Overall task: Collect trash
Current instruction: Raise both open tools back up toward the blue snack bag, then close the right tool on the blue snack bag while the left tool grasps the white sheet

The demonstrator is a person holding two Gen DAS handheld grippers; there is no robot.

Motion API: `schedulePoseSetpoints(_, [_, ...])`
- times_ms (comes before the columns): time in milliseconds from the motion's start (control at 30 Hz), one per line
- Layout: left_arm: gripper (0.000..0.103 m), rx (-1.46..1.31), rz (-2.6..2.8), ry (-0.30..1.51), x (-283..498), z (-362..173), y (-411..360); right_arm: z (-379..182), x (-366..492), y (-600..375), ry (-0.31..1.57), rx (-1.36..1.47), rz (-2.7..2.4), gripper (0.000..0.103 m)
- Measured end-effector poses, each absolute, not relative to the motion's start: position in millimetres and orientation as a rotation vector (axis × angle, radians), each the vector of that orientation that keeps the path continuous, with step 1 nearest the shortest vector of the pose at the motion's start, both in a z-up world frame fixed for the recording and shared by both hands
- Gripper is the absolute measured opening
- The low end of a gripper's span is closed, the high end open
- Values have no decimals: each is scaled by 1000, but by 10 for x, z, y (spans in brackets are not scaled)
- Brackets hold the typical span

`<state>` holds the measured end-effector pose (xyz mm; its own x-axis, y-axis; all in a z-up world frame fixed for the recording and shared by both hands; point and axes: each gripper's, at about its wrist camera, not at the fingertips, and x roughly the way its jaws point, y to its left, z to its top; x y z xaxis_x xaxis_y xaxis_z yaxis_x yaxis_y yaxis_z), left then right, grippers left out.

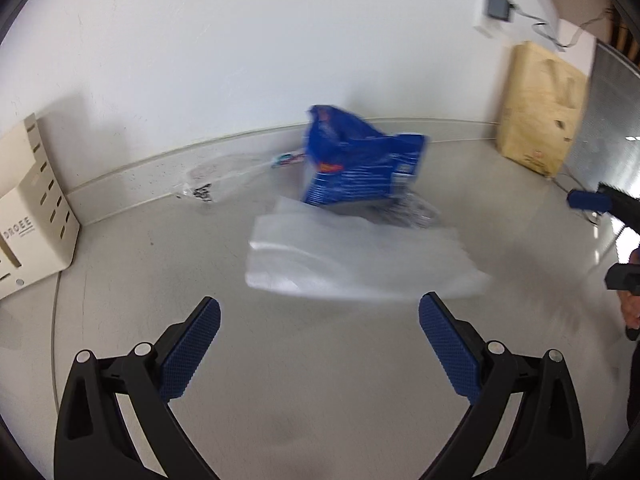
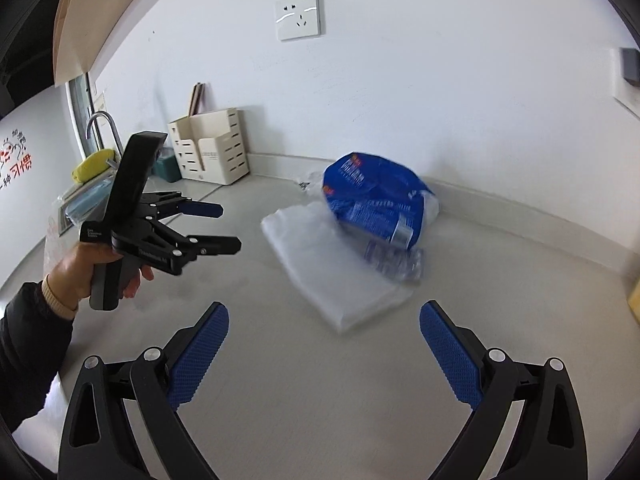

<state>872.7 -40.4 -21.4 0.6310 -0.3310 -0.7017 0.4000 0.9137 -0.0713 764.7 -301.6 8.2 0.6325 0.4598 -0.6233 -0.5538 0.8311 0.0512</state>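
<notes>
A: Two tongs, both empty. Left tongs (image 2: 230,228) spread wide beside the right tongs (image 2: 324,344), also wide.

B: Trash location?

A: White plastic bag (image 2: 332,268) flat on the counter (image 2: 320,400); blue packet (image 2: 372,200) behind, touching it. Likely staged for pickup.

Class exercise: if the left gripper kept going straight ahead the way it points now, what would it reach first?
Most likely the white plastic bag, which lies flat on the counter straight ahead of the open left gripper. The blue packet stands behind it. Depth is uncertain in the blurred fisheye view.
</notes>
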Motion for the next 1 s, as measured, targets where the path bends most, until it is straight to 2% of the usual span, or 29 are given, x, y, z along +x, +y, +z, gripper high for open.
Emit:
schedulePoseSetpoints(167, [99, 3, -382, 806, 9152, -337, -382, 11, 8295, -2903, 666, -165, 607, 97])
schedulePoseSetpoints(333, [99, -39, -388, 826, 9382, -413, -399, -185, 8995, -2779, 745, -191, 575, 97])
schedulePoseSetpoints(567, [98, -15, -361, 891, 9503, -585, -428, -396, 9485, -2835, 780, -103, 576, 97])
schedulePoseSetpoints(600, [92, -15, -370, 885, 9481, -571, -440, -433, 9514, -2814, 792, -113, 565, 97])
schedulePoseSetpoints(633, [79, -14, -390, 888, 9464, -565, -464, -476, 9541, -2794, 810, -126, 567, 97])
schedulePoseSetpoints(767, [52, 25, -392, 928, 9452, -621, -561, -509, 9579, -2843, 811, -99, 595, 96])
schedulePoseSetpoints(800, [34, 38, -397, 937, 9452, -640, -581, -505, 9579, -2859, 808, -95, 594, 93])
schedulePoseSetpoints(867, [22, 48, -395, 931, 9436, -635, -588, -512, 9586, -2897, 815, -75, 612, 78])
schedulePoseSetpoints(900, [11, 42, -410, 935, 9431, -634, -587, -532, 9599, -2894, 830, -70, 611, 76])
schedulePoseSetpoints(933, [5, 42, -428, 933, 9418, -625, -590, -539, 9593, -2879, 839, -76, 606, 71])
schedulePoseSetpoints(967, [5, 45, -433, 931, 9416, -630, -586, -553, 9592, -2877, 842, -85, 602, 61])
schedulePoseSetpoints(1000, [4, 49, -439, 932, 9409, -633, -590, -558, 9592, -2880, 843, -88, 600, 56])
